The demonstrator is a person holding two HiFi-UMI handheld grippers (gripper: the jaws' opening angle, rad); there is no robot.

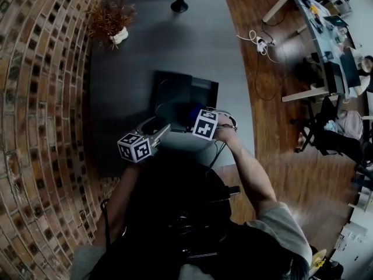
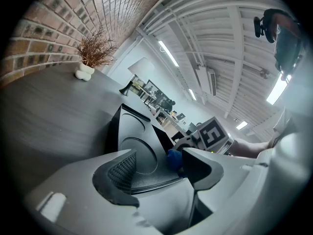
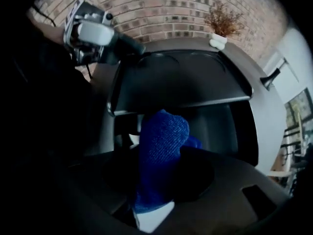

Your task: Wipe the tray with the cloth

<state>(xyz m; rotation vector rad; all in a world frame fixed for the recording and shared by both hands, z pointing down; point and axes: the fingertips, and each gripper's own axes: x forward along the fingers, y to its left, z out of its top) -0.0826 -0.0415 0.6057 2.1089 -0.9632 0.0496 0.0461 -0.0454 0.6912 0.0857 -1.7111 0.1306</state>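
Observation:
A black tray (image 1: 175, 89) with round recesses lies on the dark table (image 1: 128, 69). My left gripper (image 1: 165, 128) reaches in from the near left, and its jaws are closed over the tray's near rim (image 2: 134, 131). The right gripper view shows the left gripper (image 3: 132, 45) at the tray's left corner (image 3: 181, 82). My right gripper (image 1: 195, 116) points down over the tray's near edge, shut on a bunched blue cloth (image 3: 161, 151). The cloth (image 2: 174, 158) shows just past my left gripper's (image 2: 156, 168) right finger. Whether the cloth touches the tray is hidden.
A dried plant in a white pot (image 1: 111, 22) and a lamp base (image 1: 179, 4) stand at the table's far end. A brick wall (image 1: 41, 98) runs along the left. Cables (image 1: 259, 39) and desks (image 1: 320, 34) are on the wooden floor to the right.

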